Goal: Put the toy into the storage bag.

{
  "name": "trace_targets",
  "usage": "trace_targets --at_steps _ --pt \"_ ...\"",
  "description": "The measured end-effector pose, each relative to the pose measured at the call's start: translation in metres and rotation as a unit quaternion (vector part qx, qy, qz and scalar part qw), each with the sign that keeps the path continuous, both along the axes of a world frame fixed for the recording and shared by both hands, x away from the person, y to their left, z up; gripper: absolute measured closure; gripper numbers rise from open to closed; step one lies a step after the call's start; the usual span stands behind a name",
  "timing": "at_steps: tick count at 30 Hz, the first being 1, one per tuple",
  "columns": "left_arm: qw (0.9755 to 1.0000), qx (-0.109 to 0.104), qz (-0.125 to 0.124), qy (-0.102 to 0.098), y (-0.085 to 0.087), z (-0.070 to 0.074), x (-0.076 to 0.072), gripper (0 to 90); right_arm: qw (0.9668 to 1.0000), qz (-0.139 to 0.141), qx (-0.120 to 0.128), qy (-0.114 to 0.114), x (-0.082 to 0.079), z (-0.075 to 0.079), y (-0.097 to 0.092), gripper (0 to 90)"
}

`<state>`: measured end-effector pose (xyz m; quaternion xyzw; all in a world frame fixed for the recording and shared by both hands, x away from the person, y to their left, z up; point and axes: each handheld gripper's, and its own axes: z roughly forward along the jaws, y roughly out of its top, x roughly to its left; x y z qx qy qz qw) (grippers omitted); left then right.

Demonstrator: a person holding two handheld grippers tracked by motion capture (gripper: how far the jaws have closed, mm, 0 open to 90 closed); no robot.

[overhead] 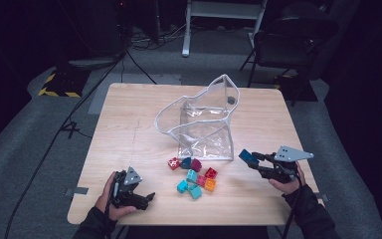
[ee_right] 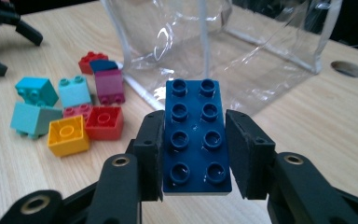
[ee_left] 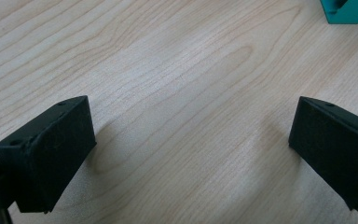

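High view puts the wooden table (overhead: 129, 129) under everything, with the clear plastic bag (overhead: 204, 124) slumped near its middle, mouth gaping upward. That bag lies ahead of the right gripper (overhead: 252, 158) and toward the table's centre, near but not touching. The right gripper is closed on a dark blue brick (ee_right: 196, 135), pads pressed to its two long sides, so the brick's long axis runs straight out from the fingers toward the bag, studs facing up. I judge the coming move as carrying it forward over the bag's rim. A cluster of loose bricks (overhead: 196, 177) sits between the two hands, just in front of the bag. The left gripper (overhead: 146, 199) rests farther from the bag, jaws spread wide and empty over bare wood.
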<state>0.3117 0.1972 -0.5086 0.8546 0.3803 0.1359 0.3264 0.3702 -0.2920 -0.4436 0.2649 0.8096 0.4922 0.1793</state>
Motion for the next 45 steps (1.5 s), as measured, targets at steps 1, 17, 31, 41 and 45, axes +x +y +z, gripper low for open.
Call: trace_targets --at_steps 1,17,31,41,45 --pt "1.0000 0.000 0.000 0.000 0.000 0.000 0.000 0.5 1.0000 -0.003 0.002 -0.003 0.000 0.002 -0.001 59.6" --pt "1.0000 0.000 0.000 0.000 0.000 0.000 0.000 0.5 0.9974 -0.040 0.042 -0.044 0.014 0.043 -0.020 59.6" --pt "1.0000 0.000 0.000 0.000 0.000 0.000 0.000 0.5 0.9960 -0.040 0.045 -0.066 0.025 0.068 -0.012 59.6" --pt "1.0000 0.000 0.000 0.000 0.000 0.000 0.000 0.5 0.9952 -0.039 0.051 -0.074 0.030 0.080 -0.006 59.5" --pt "1.0000 0.000 -0.002 0.000 0.000 0.000 0.000 0.4 0.9945 -0.039 0.055 -0.081 0.035 0.089 -0.002 59.6"
